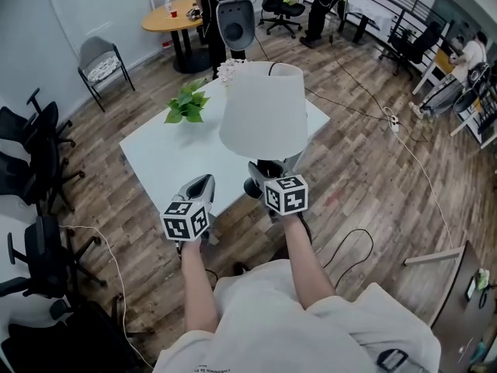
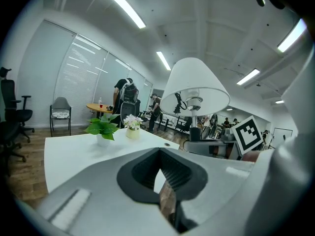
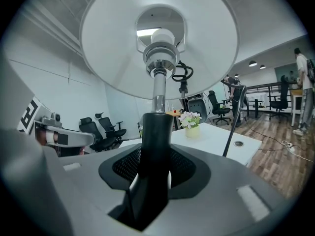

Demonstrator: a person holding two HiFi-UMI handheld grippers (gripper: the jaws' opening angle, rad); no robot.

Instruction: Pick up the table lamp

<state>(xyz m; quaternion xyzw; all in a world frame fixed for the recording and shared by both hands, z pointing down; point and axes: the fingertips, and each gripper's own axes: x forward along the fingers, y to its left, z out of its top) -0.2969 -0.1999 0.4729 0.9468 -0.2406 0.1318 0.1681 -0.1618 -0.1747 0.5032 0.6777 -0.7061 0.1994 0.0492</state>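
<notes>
The table lamp has a white cone shade (image 1: 260,107) and a chrome and black stem (image 3: 155,132). My right gripper (image 3: 150,181) is shut on the black lower stem, and the shade (image 3: 157,38) towers right above it. In the head view the right gripper (image 1: 264,176) holds the lamp over the front edge of the white table (image 1: 155,158); the lamp's base is mostly hidden under the shade. My left gripper (image 1: 199,186) hovers just left of it, jaws shut with nothing between them (image 2: 165,191). From the left gripper view the lamp (image 2: 194,85) stands to the right.
A green plant (image 1: 186,103) and a small pot of white flowers (image 1: 229,70) stand at the table's far side. A black cord (image 3: 231,127) slants down beside a hole in the tabletop. Office chairs (image 1: 35,154) line the left, people and a round table (image 1: 172,14) are behind, and cables (image 1: 349,251) lie on the floor.
</notes>
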